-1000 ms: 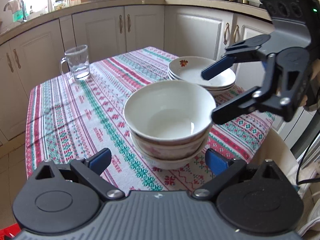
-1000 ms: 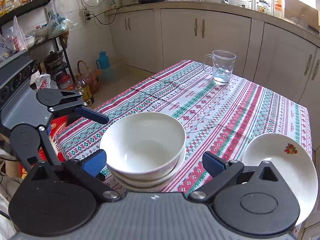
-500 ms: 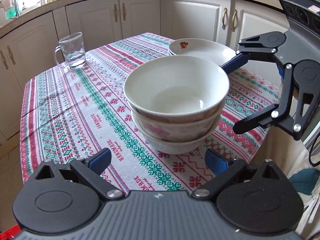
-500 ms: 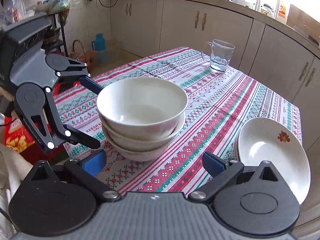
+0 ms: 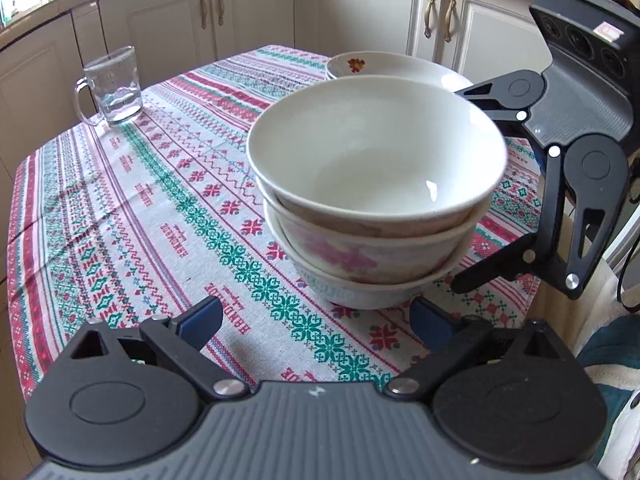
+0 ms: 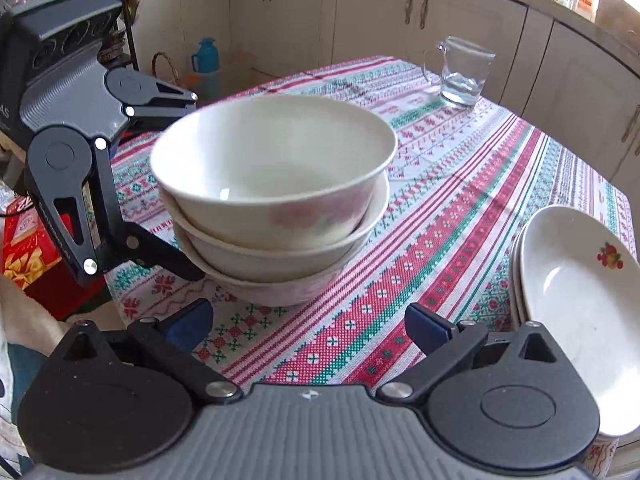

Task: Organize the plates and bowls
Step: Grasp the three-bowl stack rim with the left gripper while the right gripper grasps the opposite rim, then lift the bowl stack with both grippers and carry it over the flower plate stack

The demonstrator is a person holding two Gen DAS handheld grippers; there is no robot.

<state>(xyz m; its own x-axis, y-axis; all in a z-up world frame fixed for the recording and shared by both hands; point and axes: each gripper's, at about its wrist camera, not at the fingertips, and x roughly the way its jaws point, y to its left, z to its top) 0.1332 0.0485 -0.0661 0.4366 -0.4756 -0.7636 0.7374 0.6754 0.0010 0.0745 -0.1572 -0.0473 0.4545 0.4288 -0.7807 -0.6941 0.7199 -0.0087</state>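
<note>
Stack of three white ceramic bowls [image 5: 376, 200] flanked by both grippers, ready to be lifted.

The left gripper [image 5: 316, 316] and right gripper [image 6: 308, 320] are both held wide open, nothing gripped, with the stack at 12 o'clock on the striped woven tablecloth [image 5: 160, 208]. Closing on the lowest bowl is judged the next move. White flowered plates [image 6: 576, 296] are stacked at 3 o'clock; a clear glass mug [image 5: 112, 88] is seen at 10 o'clock.

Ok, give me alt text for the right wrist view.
Three nested white ceramic bowls stand on a striped patterned tablecloth, flanked by the open left gripper. Stacked white plates lie right, a clear glass mug behind.
</note>
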